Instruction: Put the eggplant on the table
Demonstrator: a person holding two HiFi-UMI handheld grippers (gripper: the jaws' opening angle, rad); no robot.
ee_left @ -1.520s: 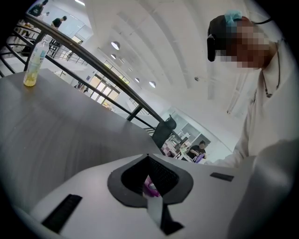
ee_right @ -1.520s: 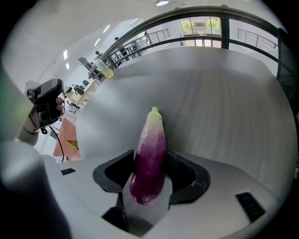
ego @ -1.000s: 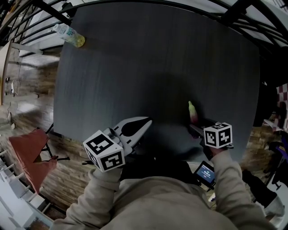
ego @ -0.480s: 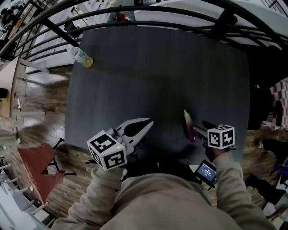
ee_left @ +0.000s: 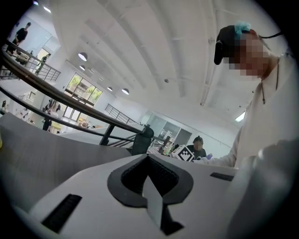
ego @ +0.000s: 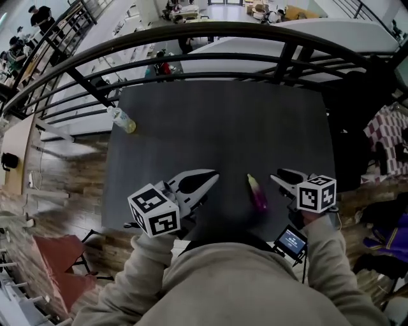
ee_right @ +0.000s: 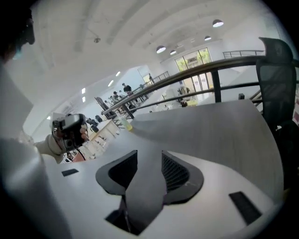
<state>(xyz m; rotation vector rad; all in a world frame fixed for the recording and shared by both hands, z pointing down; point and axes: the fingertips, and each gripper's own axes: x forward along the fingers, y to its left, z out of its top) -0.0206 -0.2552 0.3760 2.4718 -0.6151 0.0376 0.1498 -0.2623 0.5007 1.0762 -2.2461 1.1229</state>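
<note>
This looks like a large, bright open-plan office or lab hall rather than a home. A dark table [ego: 217, 127] stands beside a curved black metal railing [ego: 210, 28], and beyond it are people [ego: 38, 13] and rows of desks. There is a high white ceiling with round lamps [ee_left: 82, 56], tall windows [ee_left: 80, 87], a mesh office chair [ee_right: 276, 60] and wood flooring [ego: 64, 184]

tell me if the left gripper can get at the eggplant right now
Probably yes: the eggplant lies on the open table just right of the left gripper, with nothing between them. Its jaws look shut and would need opening first.
</note>
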